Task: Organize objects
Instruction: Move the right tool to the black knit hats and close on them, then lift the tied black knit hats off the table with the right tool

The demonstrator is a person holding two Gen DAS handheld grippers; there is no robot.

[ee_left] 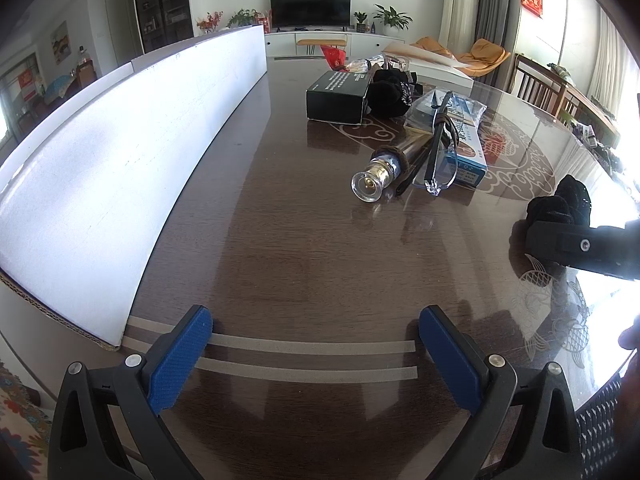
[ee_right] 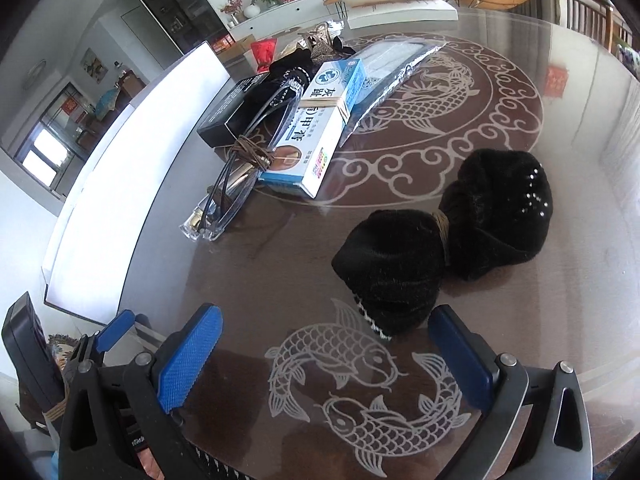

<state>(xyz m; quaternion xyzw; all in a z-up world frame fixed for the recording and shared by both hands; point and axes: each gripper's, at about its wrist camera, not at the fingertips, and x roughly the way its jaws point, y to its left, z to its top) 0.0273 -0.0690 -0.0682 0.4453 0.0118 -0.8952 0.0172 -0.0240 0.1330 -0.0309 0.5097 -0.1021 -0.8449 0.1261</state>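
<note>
Right wrist view puts the black knit bundle point(ee_right: 444, 240) straight ahead of the right claw point(ee_right: 326, 356): two dark lobes tied at a narrow waist by a band of cord point(ee_right: 441, 226). Its nearer lobe reaches almost between the blue fingertips point(ee_right: 188, 354), a little toward the right-hand finger. The bundle's long axis runs from that near lobe away and to the right, toward the tabletop's point(ee_right: 580, 264) right edge, so it lies slanted across the claw's line of reach, not square to it. The right claw stands wide apart and empty above the fish pattern.

Left wrist view shows the left claw point(ee_left: 316, 346) also spread wide and empty, low over bare wood by the tabletop's near edge, with the white box wall point(ee_left: 132, 168) along the left edge. From there the bundle sits well apart, off to the right beside the other claw. By my reading the right hand is much the nearer one, and a short forward reach should meet the bundle.

Farther in, toward the middle, lie glasses point(ee_right: 256, 148) and a blue-and-white carton point(ee_right: 320, 128).
</note>
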